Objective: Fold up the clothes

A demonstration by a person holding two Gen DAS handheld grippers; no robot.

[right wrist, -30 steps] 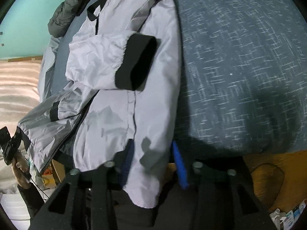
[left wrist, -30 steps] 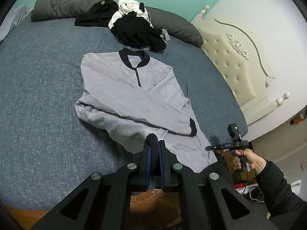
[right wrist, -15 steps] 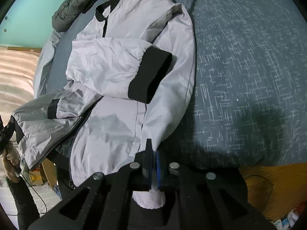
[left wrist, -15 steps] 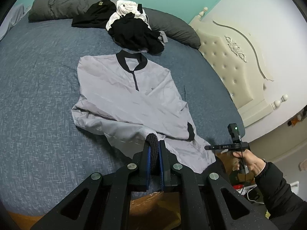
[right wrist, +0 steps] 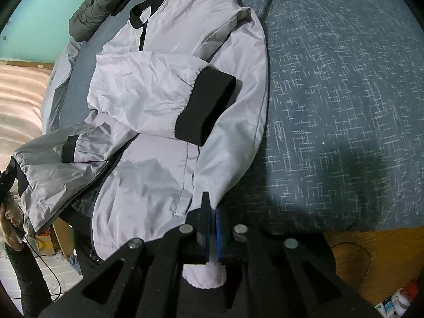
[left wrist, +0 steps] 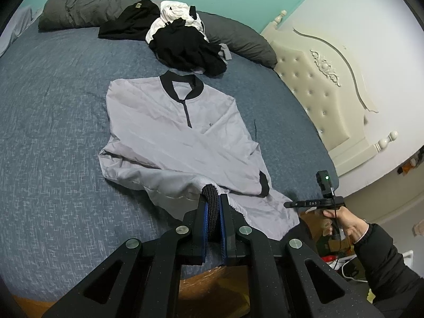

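I see one light grey jacket [left wrist: 169, 129] w/ black stand collar, short dark front zip and black ribbed cuffs, lying front-up on the blue bed, collar toward the clothes pile at the far side. Both sleeves are folded in across the body: one cuff [right wrist: 205, 108] rests on the chest fabric, the other sits lower near the hem. The hem end hangs past the bed edge, lifted at 2 spots and wrinkled; black ribbed hem band is bunched up there.
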